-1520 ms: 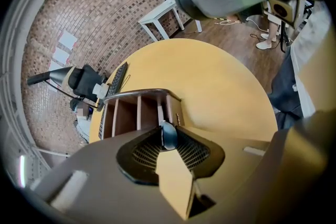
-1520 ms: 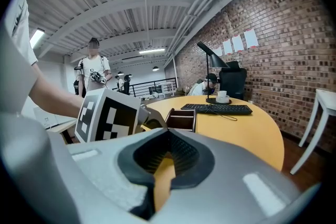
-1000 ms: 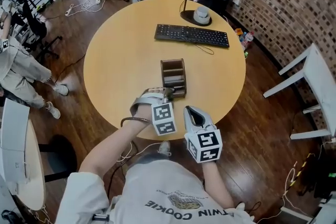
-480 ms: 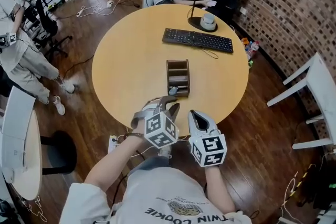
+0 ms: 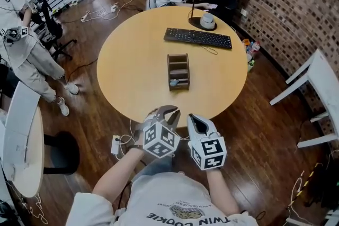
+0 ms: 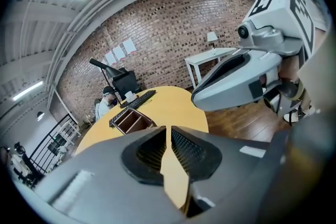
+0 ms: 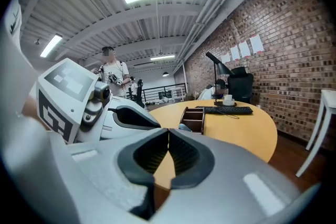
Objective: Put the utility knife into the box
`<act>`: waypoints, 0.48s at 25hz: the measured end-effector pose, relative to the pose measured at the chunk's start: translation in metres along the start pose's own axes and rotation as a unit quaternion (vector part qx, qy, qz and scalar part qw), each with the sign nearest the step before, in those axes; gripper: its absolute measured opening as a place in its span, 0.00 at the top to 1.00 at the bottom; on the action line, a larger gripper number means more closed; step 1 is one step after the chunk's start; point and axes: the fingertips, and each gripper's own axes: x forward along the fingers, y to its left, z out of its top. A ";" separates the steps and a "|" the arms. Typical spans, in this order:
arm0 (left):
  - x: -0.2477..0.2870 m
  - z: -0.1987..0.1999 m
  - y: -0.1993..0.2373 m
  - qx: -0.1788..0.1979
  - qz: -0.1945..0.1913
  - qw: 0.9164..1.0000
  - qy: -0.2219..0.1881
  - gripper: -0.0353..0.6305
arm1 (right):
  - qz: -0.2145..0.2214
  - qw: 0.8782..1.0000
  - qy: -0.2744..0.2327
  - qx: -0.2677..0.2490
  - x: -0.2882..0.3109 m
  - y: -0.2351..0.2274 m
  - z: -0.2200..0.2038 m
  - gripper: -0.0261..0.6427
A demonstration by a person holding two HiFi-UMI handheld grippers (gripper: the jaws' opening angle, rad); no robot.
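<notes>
Since a second ago, our left gripper (image 5: 165, 112) has drawn back from the box (image 5: 178, 63) on the table (image 5: 132, 61). From the head view we see the utility knife (image 5: 174, 82) in its nearest compartment, and our shirt (image 5: 175, 208) reads "TWIN COOKIE". Left gripper view: jaws closing, a slit apart, nothing between. Right gripper view: the right gripper (image 7: 168, 136) is closed and empty.

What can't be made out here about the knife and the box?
- utility knife: in the head view, only a small pale shape in the box's nearest compartment, too small to identify.
- box contents: in both gripper views, hidden by its own walls.
</notes>
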 end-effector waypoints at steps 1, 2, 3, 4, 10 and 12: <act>-0.006 -0.001 -0.005 -0.004 0.001 1.000 -0.001 0.89 | -0.005 1.000 -0.006 -0.004 -0.005 0.003 0.000 0.96; -0.013 -0.003 -0.010 -0.008 0.004 1.000 -0.001 0.90 | -0.009 1.000 -0.014 -0.009 -0.010 0.008 0.000 0.96; -0.019 -0.005 -0.015 -0.012 0.007 1.000 -0.002 0.90 | -0.011 1.000 -0.020 -0.013 -0.015 0.012 -0.001 0.96; -0.024 -0.006 -0.021 -0.015 0.009 1.000 -0.003 0.90 | -0.010 1.000 -0.023 -0.014 -0.020 0.015 -0.003 0.96; -0.041 0.006 -0.062 -0.041 0.006 0.999 -0.012 0.91 | -0.003 1.000 -0.010 -0.007 -0.056 0.021 -0.021 0.96; -0.052 0.006 -0.068 -0.055 0.008 0.998 -0.019 0.92 | -0.001 1.000 -0.008 -0.004 -0.063 0.027 -0.025 0.96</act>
